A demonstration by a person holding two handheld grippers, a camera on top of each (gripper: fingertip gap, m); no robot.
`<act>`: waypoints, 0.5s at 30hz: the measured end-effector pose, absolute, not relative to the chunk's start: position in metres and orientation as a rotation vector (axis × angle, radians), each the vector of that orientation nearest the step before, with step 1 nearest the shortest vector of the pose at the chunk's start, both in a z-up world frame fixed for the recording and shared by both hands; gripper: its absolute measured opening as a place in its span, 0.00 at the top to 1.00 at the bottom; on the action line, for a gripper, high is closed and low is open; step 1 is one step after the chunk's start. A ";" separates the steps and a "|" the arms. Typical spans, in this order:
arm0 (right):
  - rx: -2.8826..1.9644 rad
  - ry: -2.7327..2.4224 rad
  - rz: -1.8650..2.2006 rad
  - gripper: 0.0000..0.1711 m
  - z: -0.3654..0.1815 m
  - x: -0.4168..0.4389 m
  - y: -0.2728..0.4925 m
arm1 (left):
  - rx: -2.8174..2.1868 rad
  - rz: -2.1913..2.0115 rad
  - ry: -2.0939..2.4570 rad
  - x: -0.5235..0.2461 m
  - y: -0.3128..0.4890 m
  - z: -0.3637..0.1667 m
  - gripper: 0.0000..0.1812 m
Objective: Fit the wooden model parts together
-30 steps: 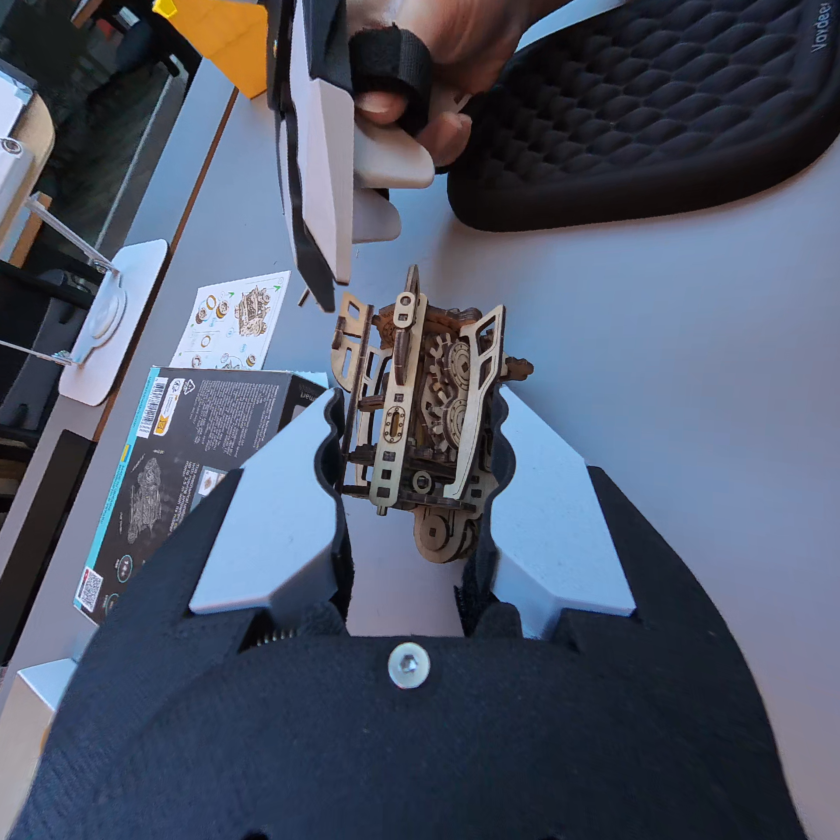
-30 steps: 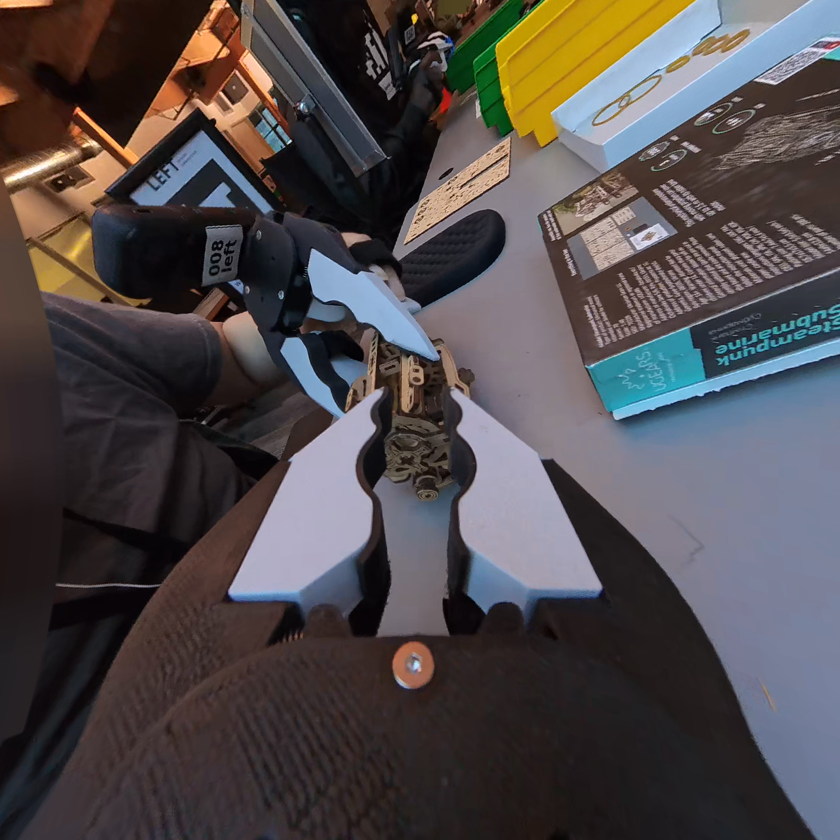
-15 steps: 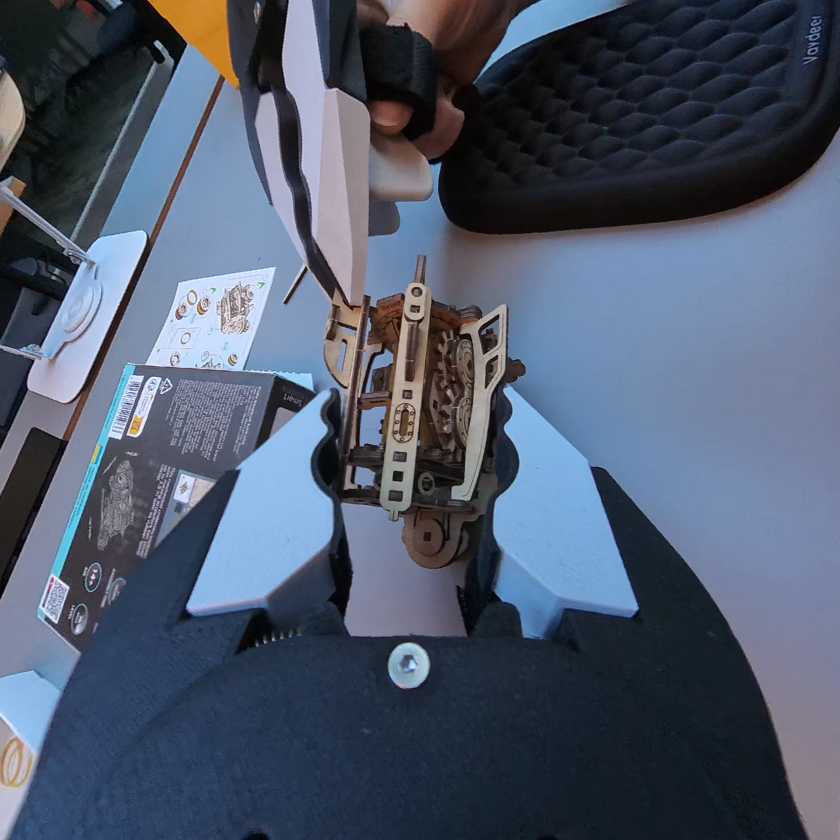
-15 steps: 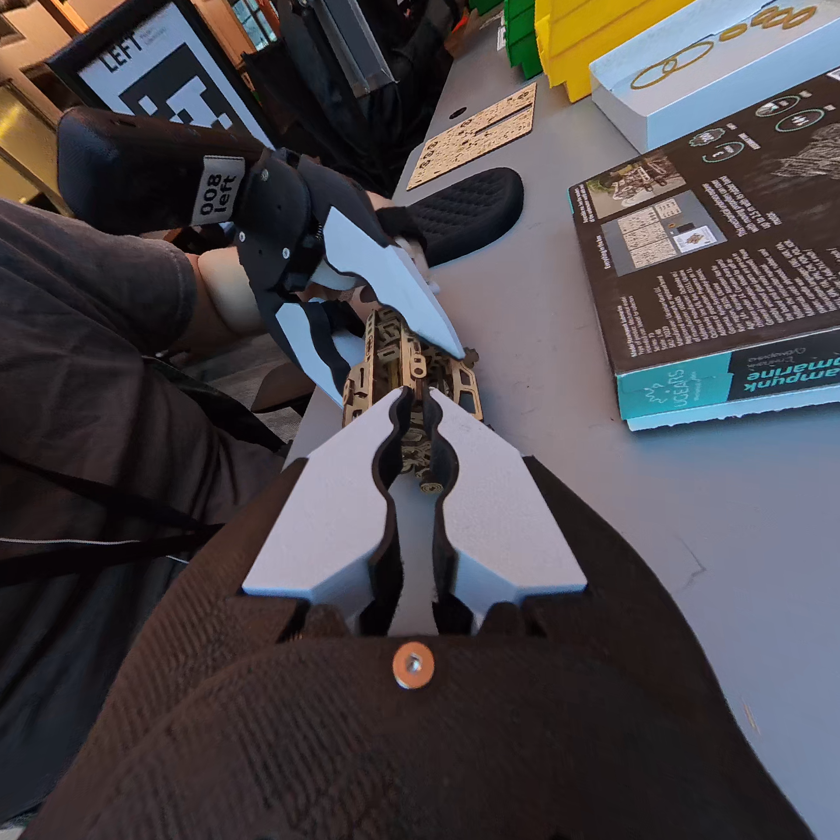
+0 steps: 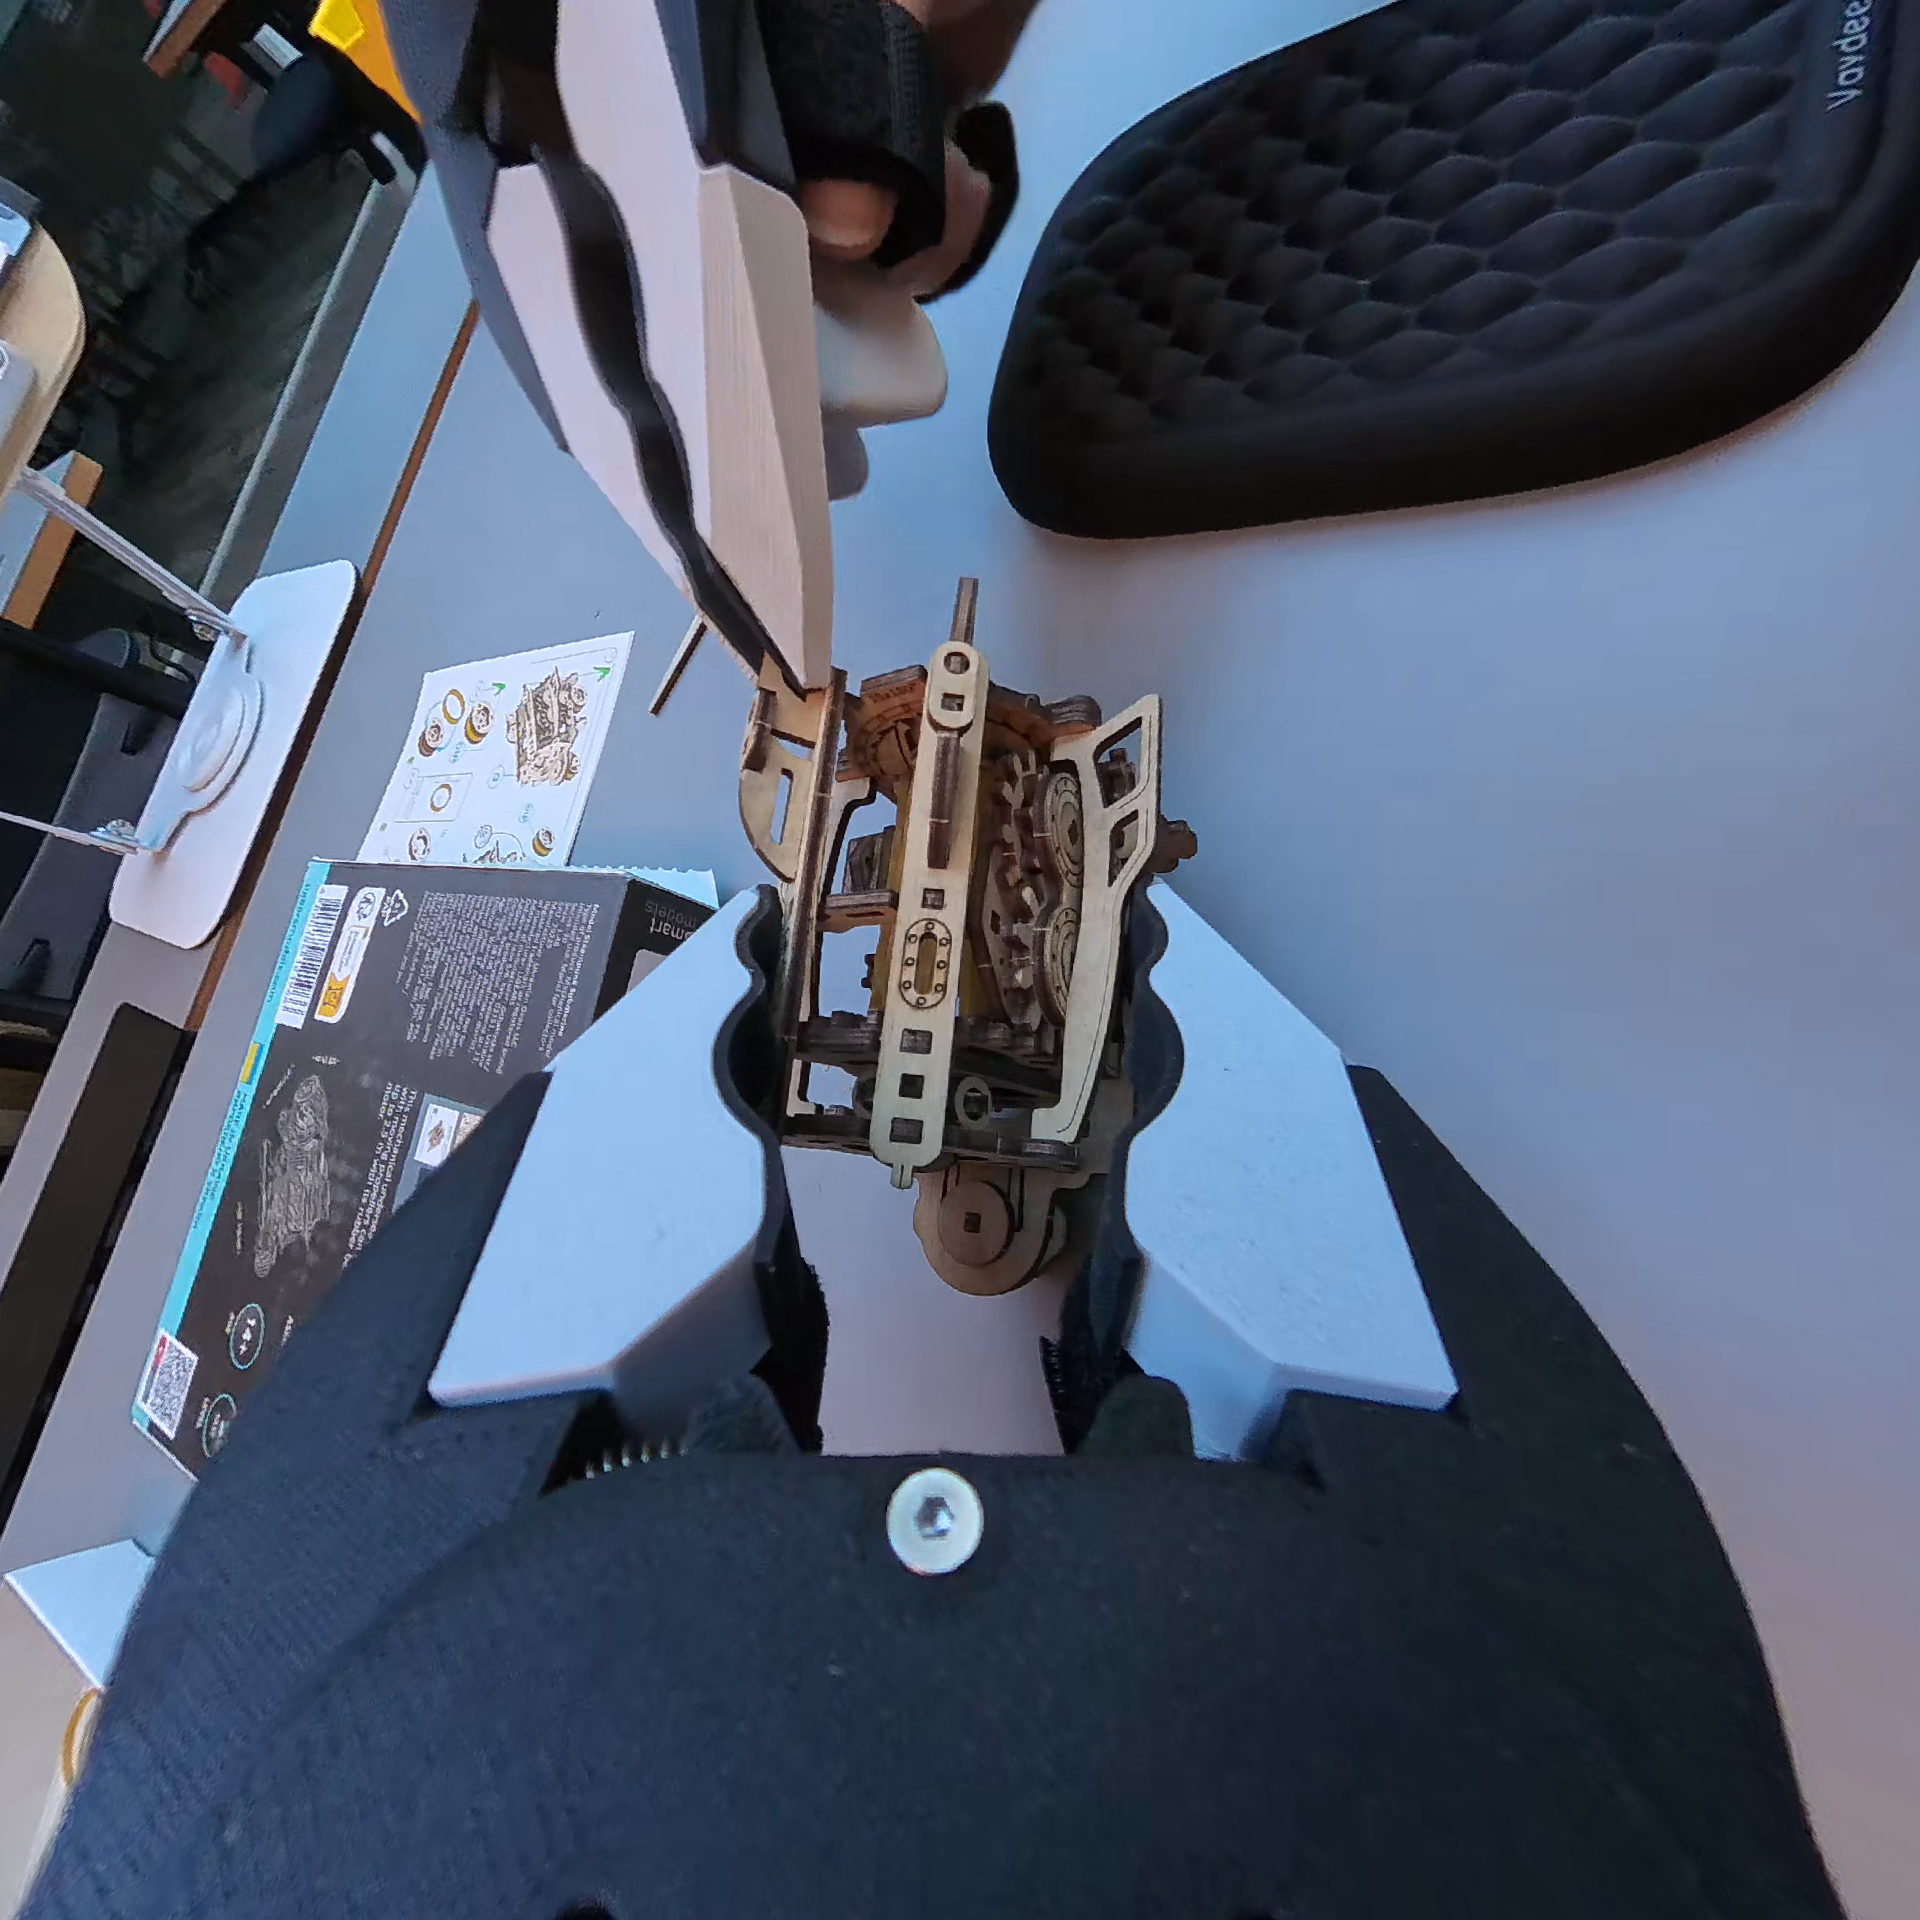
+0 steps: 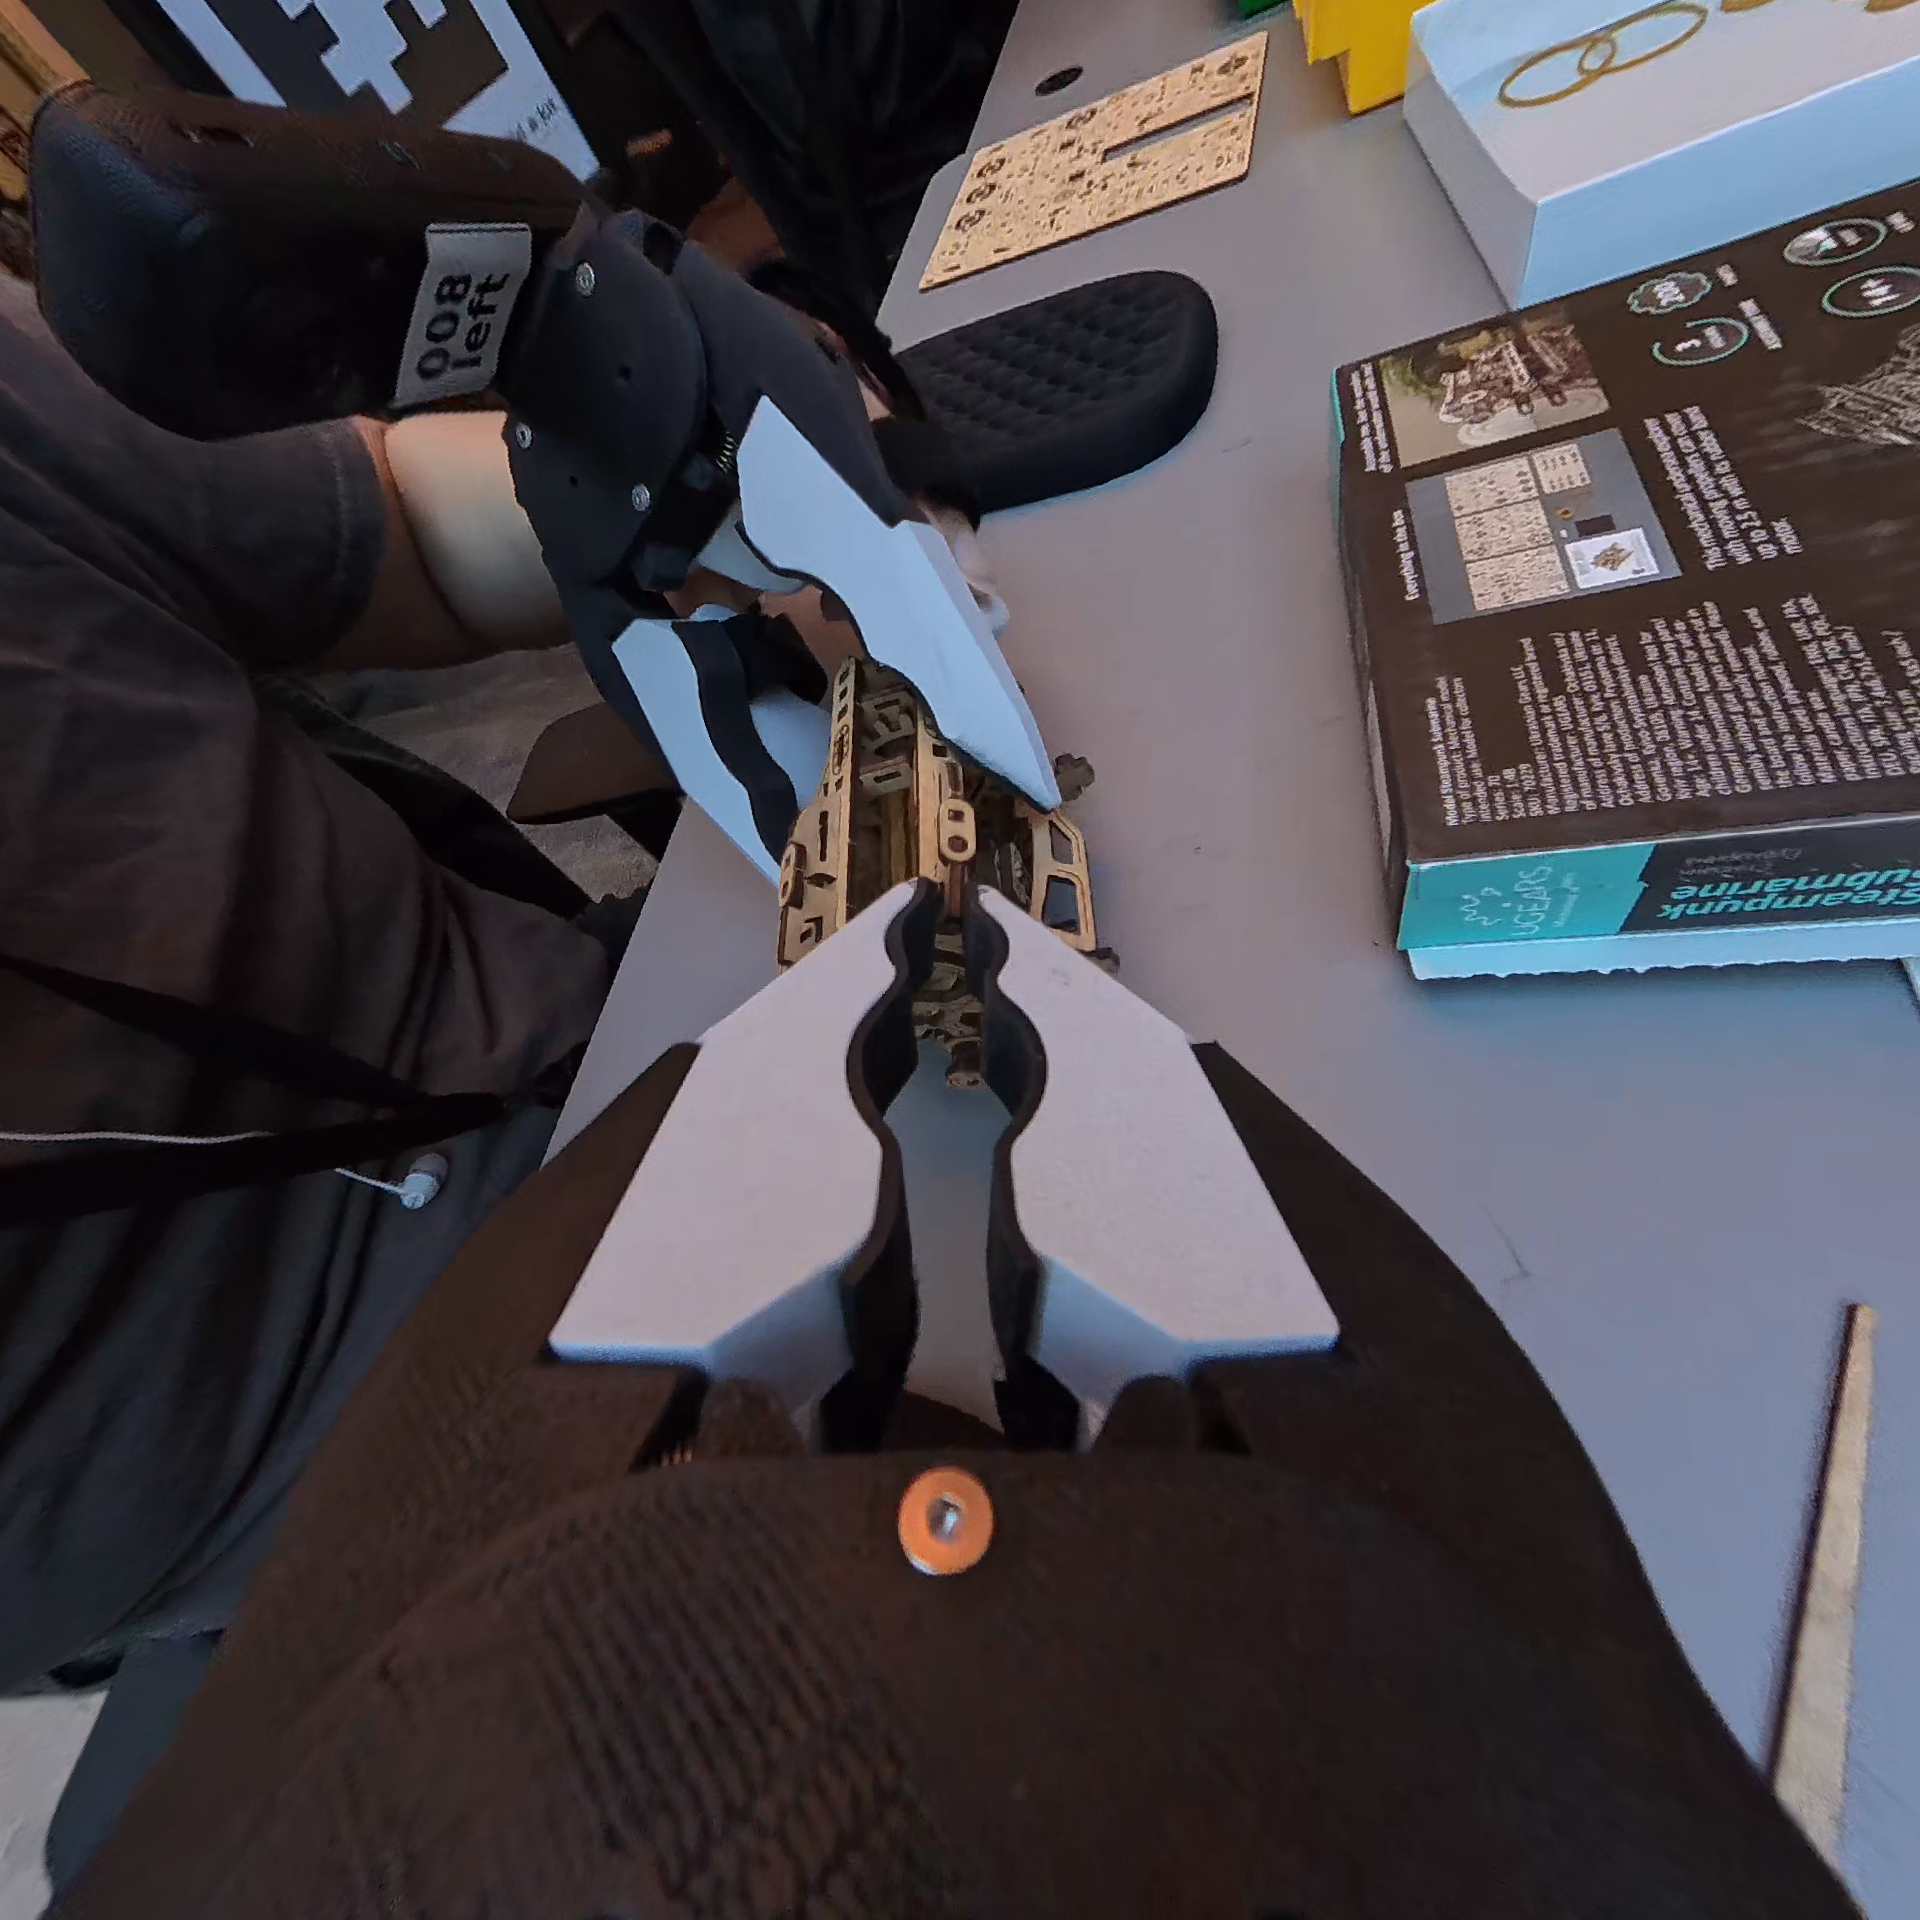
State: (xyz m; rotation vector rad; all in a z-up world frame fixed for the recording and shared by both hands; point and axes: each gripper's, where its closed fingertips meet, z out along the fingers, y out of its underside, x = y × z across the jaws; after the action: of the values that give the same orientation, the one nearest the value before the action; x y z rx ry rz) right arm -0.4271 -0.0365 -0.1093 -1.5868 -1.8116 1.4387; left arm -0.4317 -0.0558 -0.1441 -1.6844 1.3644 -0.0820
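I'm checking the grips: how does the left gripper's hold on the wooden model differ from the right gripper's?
The left gripper stands wide, clamping the wooden model across both side plates. The right gripper is nearly shut, its tips pinching one thin plate edge. The left grips the body, the right only a corner. Both touch the model.

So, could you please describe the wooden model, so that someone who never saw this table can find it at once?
On the grey table, look between the dark printed box and the black honeycomb cushion. There the left tongs clamp the wooden model, standing on the tabletop. It is the only open frame of pale plywood with gears inside; the other wooden pieces lie flat.
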 end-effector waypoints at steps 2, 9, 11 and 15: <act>-1.621 -1.896 1.394 0.98 -0.110 -0.427 -0.037 | -1.693 -0.085 1.370 -0.432 -0.056 -0.144 0.64; -1.804 -2.207 1.135 0.98 -0.113 -0.425 -0.039 | -1.700 -0.079 1.379 -0.432 -0.056 -0.145 0.64; -1.821 -2.248 1.052 0.98 -0.113 -0.424 -0.039 | -1.702 -0.085 1.372 -0.432 -0.056 -0.144 0.64; -1.859 -2.248 1.007 0.98 -0.114 -0.425 -0.038 | -1.704 -0.105 1.363 -0.432 -0.055 -0.144 0.64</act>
State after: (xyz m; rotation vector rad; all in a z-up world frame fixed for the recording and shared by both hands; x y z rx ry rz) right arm -0.4247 -0.0382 -0.1136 -1.8590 -2.2483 1.0071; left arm -0.4322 -0.0551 -0.1441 -1.7044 1.3626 -0.1052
